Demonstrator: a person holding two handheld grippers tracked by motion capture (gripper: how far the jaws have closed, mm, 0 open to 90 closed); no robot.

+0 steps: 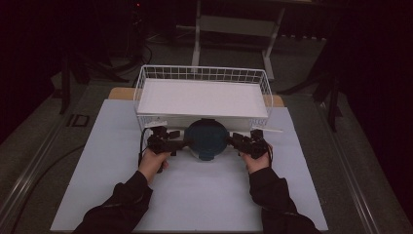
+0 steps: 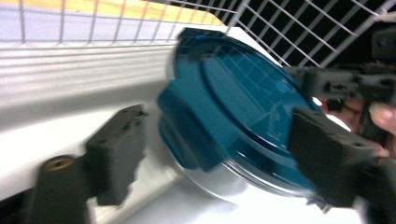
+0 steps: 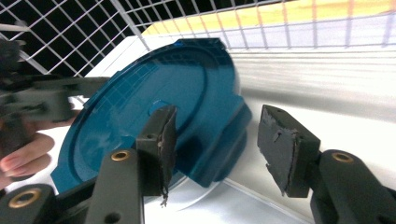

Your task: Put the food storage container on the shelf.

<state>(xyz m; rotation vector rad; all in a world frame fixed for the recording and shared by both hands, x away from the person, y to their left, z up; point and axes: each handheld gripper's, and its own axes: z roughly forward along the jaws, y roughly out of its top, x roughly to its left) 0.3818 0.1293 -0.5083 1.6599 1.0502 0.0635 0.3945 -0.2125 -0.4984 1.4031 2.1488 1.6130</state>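
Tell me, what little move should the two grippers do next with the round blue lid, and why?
Probably draw both grippers straight back. The round teal-blue plastic lid sits on its clear container on the table in front of the white wire basket. The left gripper and right gripper both stand open around its side tabs, pads not pressing, so the container looks let go.

Desk (image 1: 195,195): pale, plain surface. Resting directly on it: one white wire basket (image 1: 146,80) along the far edge, and one round container with a teal lid (image 1: 207,139) just in front of the basket's near wall.
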